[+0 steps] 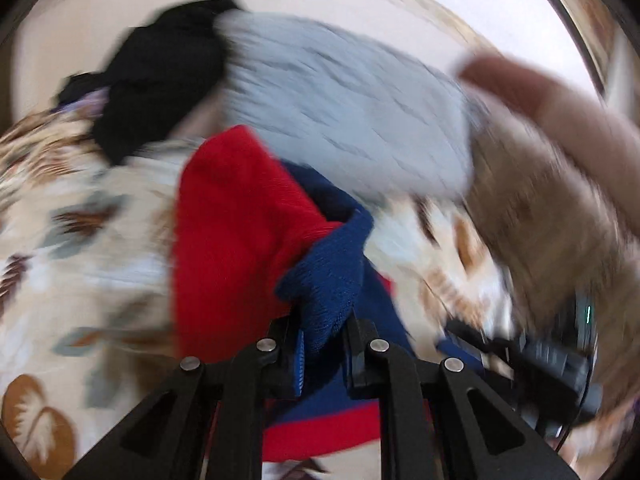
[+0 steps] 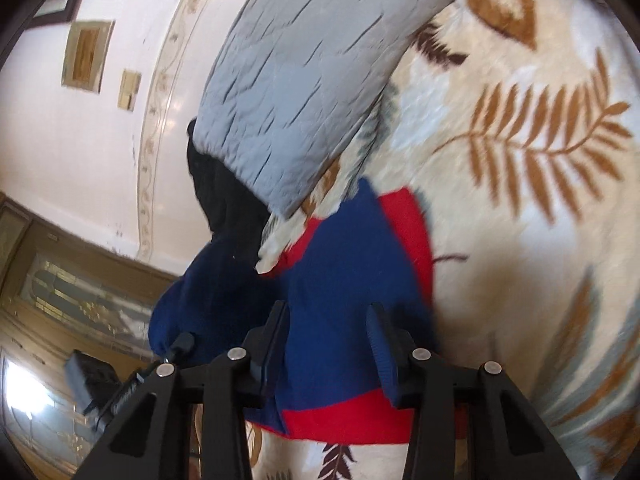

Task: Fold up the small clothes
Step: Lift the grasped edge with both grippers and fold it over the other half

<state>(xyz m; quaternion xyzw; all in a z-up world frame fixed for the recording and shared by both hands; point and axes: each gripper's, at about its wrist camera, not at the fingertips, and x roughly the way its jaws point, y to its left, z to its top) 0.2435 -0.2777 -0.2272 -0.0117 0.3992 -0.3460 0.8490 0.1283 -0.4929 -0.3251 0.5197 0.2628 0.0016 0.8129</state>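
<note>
Navy knit edge (image 1: 324, 280) is clamped in the left gripper (image 1: 324, 344), right gripper (image 2: 328, 344) parted around it: fold level over the red panel (image 1: 236, 216).

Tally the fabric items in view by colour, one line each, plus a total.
Red and navy knit garment: 1, pinched in the left gripper
Black clothing: 1 heap, item count unclear
Grey quilted pillow: 1
Cream leaf-print blanket: 1, underneath everything
Total: 4
</note>
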